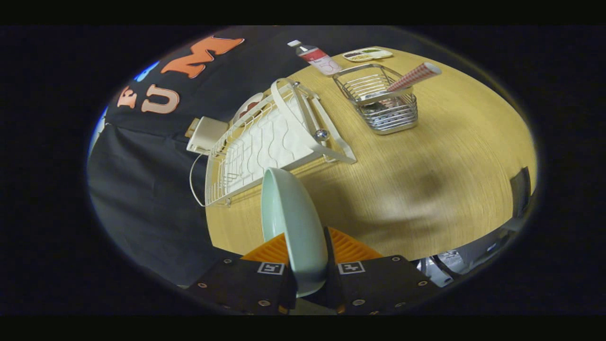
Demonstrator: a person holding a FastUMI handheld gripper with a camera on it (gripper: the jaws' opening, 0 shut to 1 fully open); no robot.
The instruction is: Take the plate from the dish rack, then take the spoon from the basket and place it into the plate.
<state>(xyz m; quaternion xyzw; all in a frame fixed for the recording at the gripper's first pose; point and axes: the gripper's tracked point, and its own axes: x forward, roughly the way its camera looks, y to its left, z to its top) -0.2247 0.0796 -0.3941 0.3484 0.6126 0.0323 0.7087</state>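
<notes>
A pale green plate (291, 222) stands on edge between my gripper's fingers (307, 258), which are shut on it, one pad on each face. It hangs above the wooden table (426, 180), clear of the white wire dish rack (265, 147) that lies just beyond it. Further on, to the right of the rack, stands a metal wire basket (386, 102). A spoon with a red-and-white checked handle (414, 76) leans out of the basket's far right corner.
A bottle with a red label (316, 57) lies past the rack by the table's far edge, with a small flat tray (368, 54) beside it. A white box with a cable (207, 135) sits at the rack's left. Bare tabletop stretches right of the plate.
</notes>
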